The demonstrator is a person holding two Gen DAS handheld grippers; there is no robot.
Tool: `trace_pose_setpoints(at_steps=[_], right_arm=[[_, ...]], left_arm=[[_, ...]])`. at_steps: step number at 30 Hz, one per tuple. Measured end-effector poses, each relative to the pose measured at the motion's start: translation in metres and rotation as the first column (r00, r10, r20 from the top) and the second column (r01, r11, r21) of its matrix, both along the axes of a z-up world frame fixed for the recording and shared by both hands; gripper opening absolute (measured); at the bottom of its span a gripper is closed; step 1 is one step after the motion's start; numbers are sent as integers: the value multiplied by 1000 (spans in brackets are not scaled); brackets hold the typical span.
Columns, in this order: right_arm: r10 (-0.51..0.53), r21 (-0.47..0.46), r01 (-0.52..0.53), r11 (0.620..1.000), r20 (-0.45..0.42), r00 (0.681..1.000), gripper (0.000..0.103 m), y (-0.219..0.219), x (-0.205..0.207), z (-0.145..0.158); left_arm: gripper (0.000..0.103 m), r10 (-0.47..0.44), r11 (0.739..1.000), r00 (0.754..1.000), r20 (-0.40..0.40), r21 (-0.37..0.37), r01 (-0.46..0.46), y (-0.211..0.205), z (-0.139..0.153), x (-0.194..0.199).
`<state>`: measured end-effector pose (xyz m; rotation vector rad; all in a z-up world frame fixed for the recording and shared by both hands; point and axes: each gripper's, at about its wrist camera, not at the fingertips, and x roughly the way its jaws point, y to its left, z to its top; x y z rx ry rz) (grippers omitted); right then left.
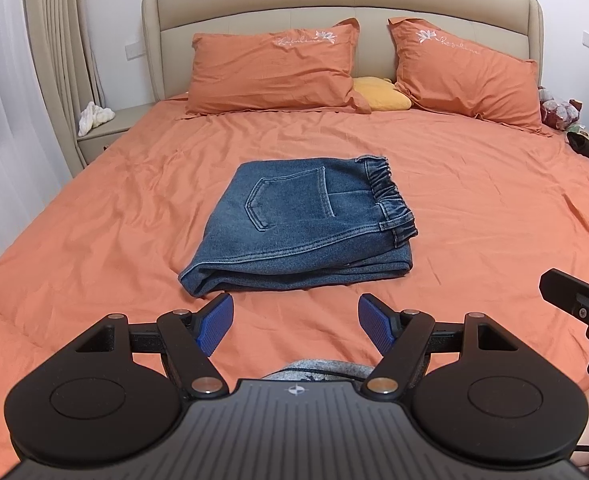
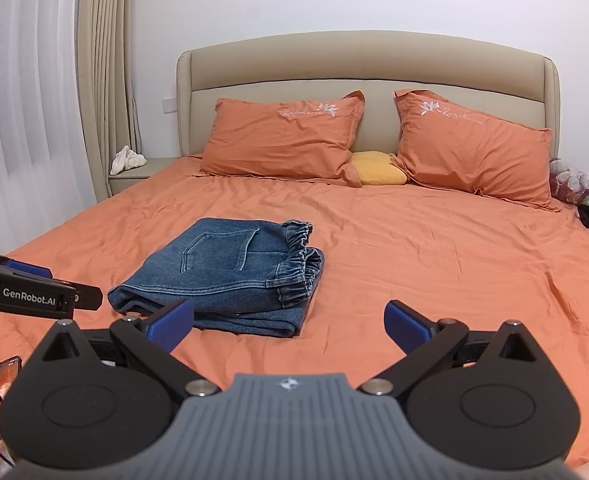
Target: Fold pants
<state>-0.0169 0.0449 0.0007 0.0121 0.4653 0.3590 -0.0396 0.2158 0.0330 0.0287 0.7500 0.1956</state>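
Observation:
Blue denim pants (image 1: pixel 306 224) lie folded into a compact stack in the middle of the orange bed (image 1: pixel 474 208), back pocket up and elastic waistband to the right. My left gripper (image 1: pixel 295 326) hovers just short of the stack's near edge, open, nothing between its blue pads. The right wrist view shows the same pants (image 2: pixel 226 272) ahead and to the left. My right gripper (image 2: pixel 288 326) is open and empty over bare sheet, its left pad close to the stack's near corner. The left gripper's black arm (image 2: pixel 34 292) enters that view at the left edge.
Two orange pillows (image 1: pixel 274 68) and a small yellow cushion (image 1: pixel 380 94) lean on the beige headboard. A nightstand with a white shell (image 1: pixel 94 118) stands at the left, by curtains. Dark clutter (image 1: pixel 562 114) sits at the right. A phone (image 2: pixel 2 396) lies on the sheet.

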Motion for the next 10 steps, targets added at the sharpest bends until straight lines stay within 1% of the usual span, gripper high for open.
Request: trace_pose_setpoints(at_steps=[10], right_arm=[[2,-15,-2,1000,-3,1000,97,-1,-1,4]], left_arm=[[83,-15,1000,1000,15,4,15,2,4,-1]])
